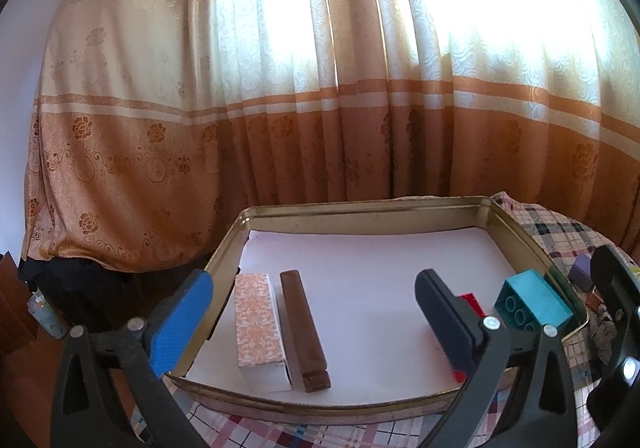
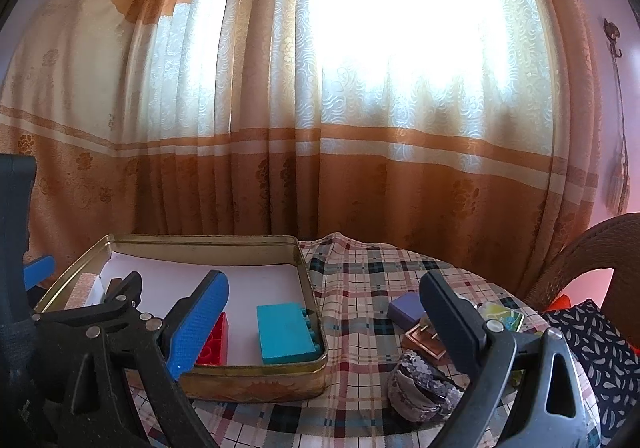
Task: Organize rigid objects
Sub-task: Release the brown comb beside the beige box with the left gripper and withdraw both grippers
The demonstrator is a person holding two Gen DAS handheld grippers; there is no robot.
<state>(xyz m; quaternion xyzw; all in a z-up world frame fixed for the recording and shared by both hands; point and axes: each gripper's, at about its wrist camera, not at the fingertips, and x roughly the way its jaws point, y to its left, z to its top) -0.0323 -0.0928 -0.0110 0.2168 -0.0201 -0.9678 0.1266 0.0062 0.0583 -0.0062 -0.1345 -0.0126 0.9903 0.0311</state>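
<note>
Here both claws gape, holding nothing: the left claw (image 1: 312, 316) hangs over the tin tray (image 1: 360, 213), where a patterned box (image 1: 260, 324), brown stick (image 1: 304, 328), red brick (image 2: 214, 340) and teal brick (image 2: 284, 332) lie; the right claw (image 2: 324, 324) hovers above the checked desk (image 2: 360, 288).

The tin tray (image 1: 496, 219) is glossy gold metal, lined with smooth matt white paper (image 1: 360, 280). The teal block (image 2: 284, 332) looks like matt plastic, the brown stick (image 1: 304, 328) dull wood. A checked woven cloth (image 2: 360, 288) covers the tabletop.
</note>
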